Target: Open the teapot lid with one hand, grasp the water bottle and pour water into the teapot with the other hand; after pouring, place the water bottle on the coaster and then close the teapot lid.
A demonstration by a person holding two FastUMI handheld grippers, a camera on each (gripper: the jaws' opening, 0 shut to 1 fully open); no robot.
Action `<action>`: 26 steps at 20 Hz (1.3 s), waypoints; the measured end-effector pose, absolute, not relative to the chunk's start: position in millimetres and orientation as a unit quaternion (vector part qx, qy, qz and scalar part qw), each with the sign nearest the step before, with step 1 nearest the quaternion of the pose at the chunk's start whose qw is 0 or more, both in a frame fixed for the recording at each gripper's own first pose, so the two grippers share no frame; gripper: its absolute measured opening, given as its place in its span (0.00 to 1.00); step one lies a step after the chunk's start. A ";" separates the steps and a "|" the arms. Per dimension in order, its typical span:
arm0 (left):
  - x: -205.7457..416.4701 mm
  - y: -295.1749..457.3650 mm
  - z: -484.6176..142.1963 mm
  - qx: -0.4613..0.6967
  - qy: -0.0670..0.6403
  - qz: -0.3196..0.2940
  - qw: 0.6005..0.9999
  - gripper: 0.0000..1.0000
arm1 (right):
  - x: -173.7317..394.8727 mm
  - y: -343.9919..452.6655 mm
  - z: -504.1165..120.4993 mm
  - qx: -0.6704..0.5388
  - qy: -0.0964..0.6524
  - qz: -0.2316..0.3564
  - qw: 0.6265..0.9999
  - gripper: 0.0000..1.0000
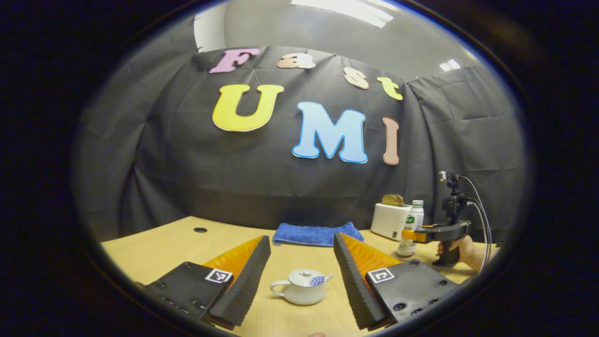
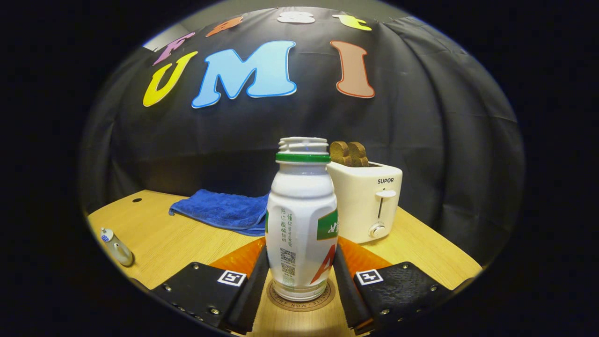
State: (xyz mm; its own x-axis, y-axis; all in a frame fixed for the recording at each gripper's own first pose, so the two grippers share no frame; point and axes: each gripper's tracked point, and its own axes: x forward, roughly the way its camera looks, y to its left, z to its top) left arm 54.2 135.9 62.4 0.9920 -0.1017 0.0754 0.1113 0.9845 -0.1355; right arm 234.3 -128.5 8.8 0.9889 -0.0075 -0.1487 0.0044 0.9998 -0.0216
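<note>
A small white teapot (image 1: 303, 286) with its lid (image 1: 305, 277) on sits on the wooden table (image 1: 154, 248), low between the fingers of my left gripper (image 1: 302, 239), which is open and apart from it. The white water bottle (image 2: 301, 224), uncapped with a green neck ring, stands upright on a round coaster (image 2: 302, 300). My right gripper (image 2: 301, 252) has both fingers pressed against the bottle's sides. In the left gripper view the water bottle (image 1: 412, 227) stands at the far right, with the right gripper (image 1: 414, 235) held by a hand (image 1: 468, 250). The teapot (image 2: 114, 248) lies at the left edge of the right gripper view.
A white toaster (image 2: 367, 206) with two brown slices stands just behind and right of the bottle. A folded blue towel (image 2: 220, 210) lies at the back of the table by the black cloth wall. A small round hole (image 1: 200, 230) marks the table's back left.
</note>
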 end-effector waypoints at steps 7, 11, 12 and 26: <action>53.4 129.1 62.8 -0.061 -0.033 -0.055 0.996 0.90 | 234.1 -129.5 -0.2 -0.005 0.079 0.002 0.997 0.70; 52.4 124.5 62.7 -0.055 -0.033 -0.059 0.996 0.90 | 234.3 -131.7 -1.8 -0.009 0.082 -0.004 0.997 0.74; 51.9 124.3 63.2 -0.054 -0.033 -0.059 0.996 0.90 | 235.3 -134.3 -1.8 -0.011 0.084 -0.011 0.996 0.76; 37.4 107.2 57.7 -0.054 -0.023 -0.073 0.996 0.90 | 158.3 -119.9 29.7 0.016 0.054 0.010 0.998 0.98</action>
State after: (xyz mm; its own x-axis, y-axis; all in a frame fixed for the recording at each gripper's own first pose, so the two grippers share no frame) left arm 37.4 107.2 57.7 0.9884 -0.1425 0.0533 0.1474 0.9836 -0.1039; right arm 158.3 -119.9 29.7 0.9941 0.0218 -0.1067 -0.0183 0.9993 0.0333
